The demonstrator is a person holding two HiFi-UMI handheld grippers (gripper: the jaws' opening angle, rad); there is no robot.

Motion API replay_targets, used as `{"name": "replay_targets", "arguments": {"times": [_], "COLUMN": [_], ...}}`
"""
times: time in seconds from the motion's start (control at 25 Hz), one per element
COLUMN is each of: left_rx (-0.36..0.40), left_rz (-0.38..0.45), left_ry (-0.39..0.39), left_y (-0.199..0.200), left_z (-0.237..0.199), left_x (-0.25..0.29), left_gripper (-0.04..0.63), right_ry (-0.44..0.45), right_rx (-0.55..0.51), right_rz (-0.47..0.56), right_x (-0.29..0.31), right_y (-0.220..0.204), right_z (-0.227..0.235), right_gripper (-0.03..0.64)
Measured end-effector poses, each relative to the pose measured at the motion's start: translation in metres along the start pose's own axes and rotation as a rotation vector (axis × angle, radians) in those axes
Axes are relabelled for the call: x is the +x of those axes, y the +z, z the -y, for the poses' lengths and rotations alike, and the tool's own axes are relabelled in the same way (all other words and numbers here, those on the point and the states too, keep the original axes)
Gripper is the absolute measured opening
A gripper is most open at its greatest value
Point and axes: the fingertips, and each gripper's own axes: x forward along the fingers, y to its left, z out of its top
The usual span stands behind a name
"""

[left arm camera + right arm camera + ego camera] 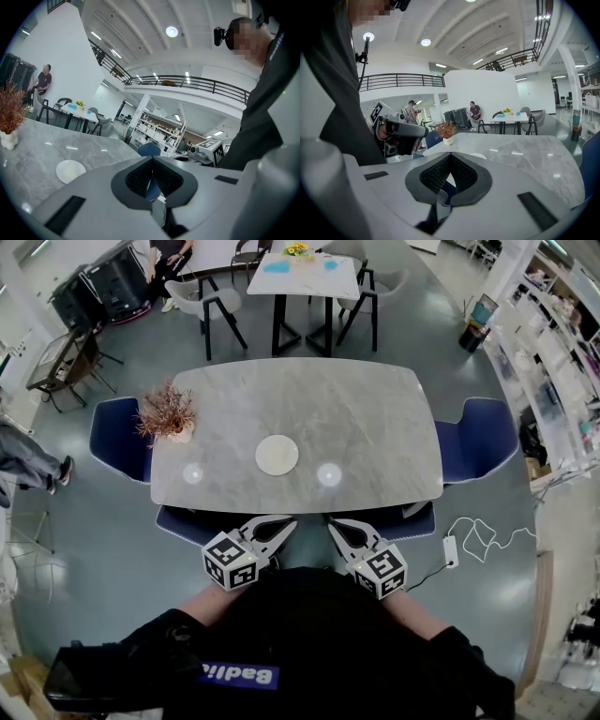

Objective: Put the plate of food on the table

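Observation:
A round white plate (277,455) lies on the grey marble table (375,418), near its front edge and a little left of centre. It also shows as a small disc, the plate (70,170), in the left gripper view. My left gripper (281,524) and right gripper (337,525) hang side by side below the table's front edge, close to the person's body, tips pointing inward. Both are shut with nothing between the jaws. In the gripper views the left gripper (152,161) and right gripper (450,158) have their jaw tips meeting.
A small white vase of dried red plants (167,415) stands at the table's left. Blue chairs (483,437) sit at both ends and under the front edge. A power strip and cable (452,549) lie on the floor at right. Another table with chairs (302,277) stands farther back.

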Motion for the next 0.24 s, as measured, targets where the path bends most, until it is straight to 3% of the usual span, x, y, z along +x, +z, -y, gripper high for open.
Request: {"name": "replay_targets", "arguments": {"times": [0.24], "left_rx": [-0.004], "left_rz": [0.002], "left_ry": [0.000], "left_y": [0.0012], "left_z": [0.0007], "left_x": [0.0006], "left_gripper": [0.009], "right_ry": [0.000], "right_rx": [0.005], "right_rz": [0.001], "right_x": [-0.0018], "right_y": [0.0011], "right_z": [0.0003], "right_gripper": [0.011]}}
